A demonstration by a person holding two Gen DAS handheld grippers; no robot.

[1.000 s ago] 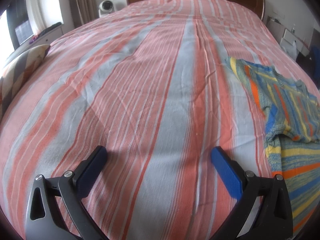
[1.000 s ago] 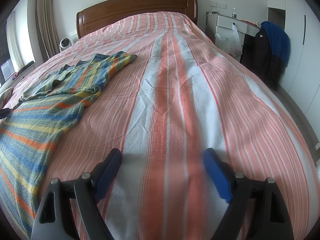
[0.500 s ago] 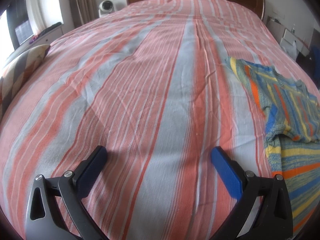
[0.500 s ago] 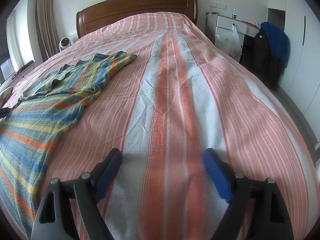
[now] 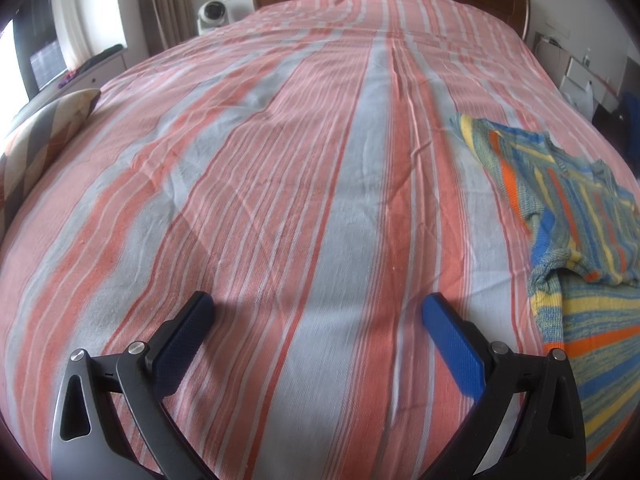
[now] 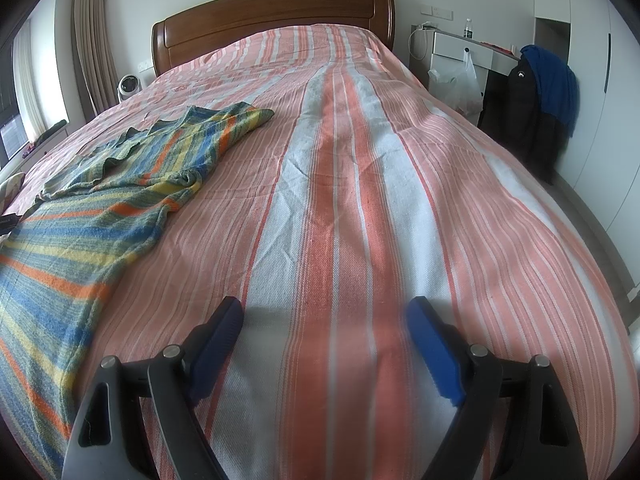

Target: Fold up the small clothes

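A wide bed covered in a pink, orange and pale grey striped woven sheet fills both views, with a curved dark wooden headboard at the far end. The left gripper hangs low over bare sheet, released, its blue-padded fingers spread wide with nothing between them. The right gripper is likewise released and empty over the near part of the bed. The small knitted sweater with blue, yellow, green and orange stripes lies spread and partly rumpled on the sheet between the two grippers: at the right edge of the left wrist view, on the left side of the right wrist view. Neither gripper touches it.
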